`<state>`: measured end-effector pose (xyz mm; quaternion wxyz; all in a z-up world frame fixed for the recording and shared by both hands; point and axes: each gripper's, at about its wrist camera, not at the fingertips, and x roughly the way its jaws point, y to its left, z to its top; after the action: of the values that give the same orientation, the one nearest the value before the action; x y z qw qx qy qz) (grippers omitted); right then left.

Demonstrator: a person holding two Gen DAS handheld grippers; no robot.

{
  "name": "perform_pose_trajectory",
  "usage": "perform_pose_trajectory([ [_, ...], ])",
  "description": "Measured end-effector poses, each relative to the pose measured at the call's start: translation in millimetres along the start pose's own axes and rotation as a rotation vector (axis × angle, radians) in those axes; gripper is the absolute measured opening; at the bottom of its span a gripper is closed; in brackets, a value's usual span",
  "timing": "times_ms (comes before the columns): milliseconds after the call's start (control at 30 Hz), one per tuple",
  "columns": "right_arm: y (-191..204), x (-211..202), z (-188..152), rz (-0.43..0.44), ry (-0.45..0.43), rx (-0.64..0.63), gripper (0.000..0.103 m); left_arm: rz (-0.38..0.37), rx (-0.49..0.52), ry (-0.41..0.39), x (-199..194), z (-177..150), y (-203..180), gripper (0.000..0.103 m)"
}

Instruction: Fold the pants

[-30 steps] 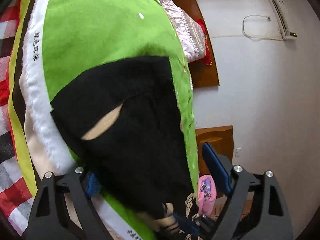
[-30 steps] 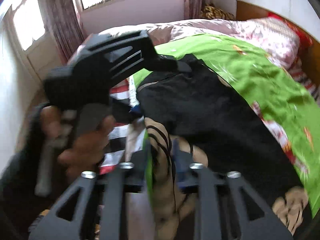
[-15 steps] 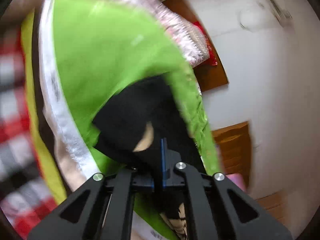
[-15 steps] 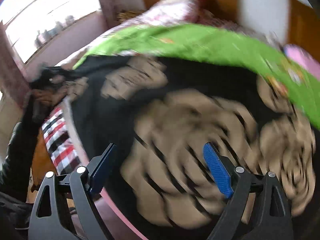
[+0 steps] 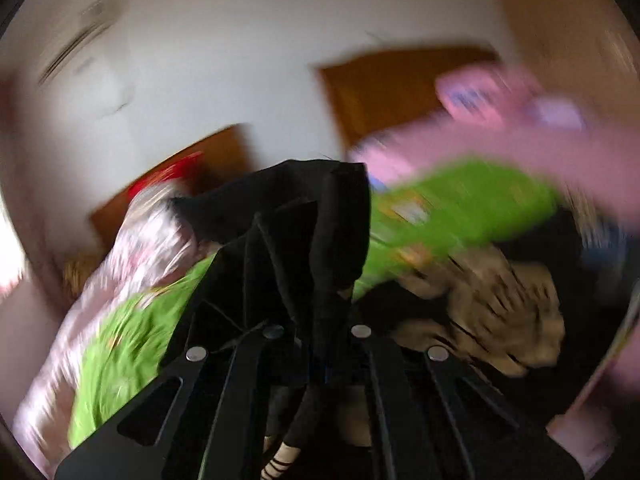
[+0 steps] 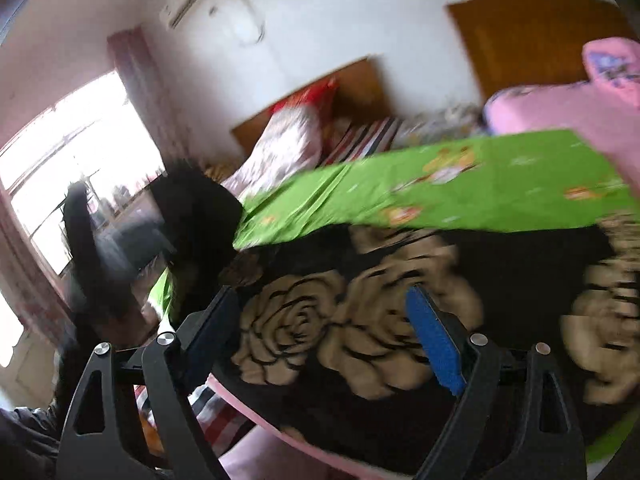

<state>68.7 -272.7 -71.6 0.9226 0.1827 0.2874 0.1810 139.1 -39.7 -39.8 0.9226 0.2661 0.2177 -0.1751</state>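
Pinching a bunched fold of the black pants (image 5: 304, 220), the left gripper (image 5: 316, 332) is holding it toward twelve o'clock; the right gripper (image 6: 320, 328) is gaping wide over the rose-patterned blanket (image 6: 320, 320).

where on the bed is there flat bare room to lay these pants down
Best open patch: the bright green printed sheet, between the black-and-tan rose-pattern blanket and the pink padded bedding. The head end is crowded with a floral pillow. The left hand-held gripper is shut on the black pants; the right hand-held gripper hangs open over the blanket.
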Motion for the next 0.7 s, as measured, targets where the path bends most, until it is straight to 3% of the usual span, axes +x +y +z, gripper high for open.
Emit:
perform_pose_trajectory([
  [133, -28, -37, -12, -0.074, -0.027, 0.044, 0.086, -0.061, 0.388, 0.194, 52, -43, -123, 0.008],
  [167, -35, -41, -15, -0.086, -0.023, 0.053, 0.086, -0.008, 0.428, 0.154, 51, -51, -133, 0.004],
  [200, -41, -44, -18, -0.100, -0.016, 0.064, 0.086, -0.006, 0.416, 0.155, 49, -49, -133, 0.006],
  [233, -46, -45, -19, -0.105, -0.011, 0.074, 0.086, -0.038, 0.373, 0.162, 47, -46, -125, 0.011],
  [267, -48, -42, -22, -0.101, -0.007, 0.084, 0.086, -0.070, 0.336, 0.161, 44, -45, -115, 0.032],
  [300, -50, -38, -24, -0.089, 0.000, 0.100, 0.086, -0.097, 0.287, 0.138, 37, -41, -100, 0.068],
  [333, -51, -34, -25, -0.080, 0.004, 0.111, 0.086, -0.112, 0.250, 0.106, 27, -40, -87, 0.080],
  [367, -51, -27, -26, -0.061, 0.011, 0.126, 0.086, -0.144, 0.215, 0.077, 17, -39, -76, 0.083],
  [433, -48, -19, -27, -0.014, 0.023, 0.140, 0.086, -0.305, 0.043, -0.016, -20, -39, -32, 0.086],
  [500, -43, -3, -29, 0.023, 0.044, 0.148, 0.086, -0.378, -0.124, -0.093, -47, -51, 10, 0.097],
  [567, -36, 16, -30, 0.049, 0.082, 0.168, 0.086, -0.386, -0.312, -0.113, -56, -63, 51, 0.100],
  [633, -32, 34, -31, 0.094, 0.124, 0.212, 0.086, -0.337, -0.513, -0.064, -53, -98, 93, 0.100],
  [700, -27, 55, -28, 0.124, 0.169, 0.259, 0.086, -0.263, -0.614, 0.014, -39, -126, 120, 0.099],
])
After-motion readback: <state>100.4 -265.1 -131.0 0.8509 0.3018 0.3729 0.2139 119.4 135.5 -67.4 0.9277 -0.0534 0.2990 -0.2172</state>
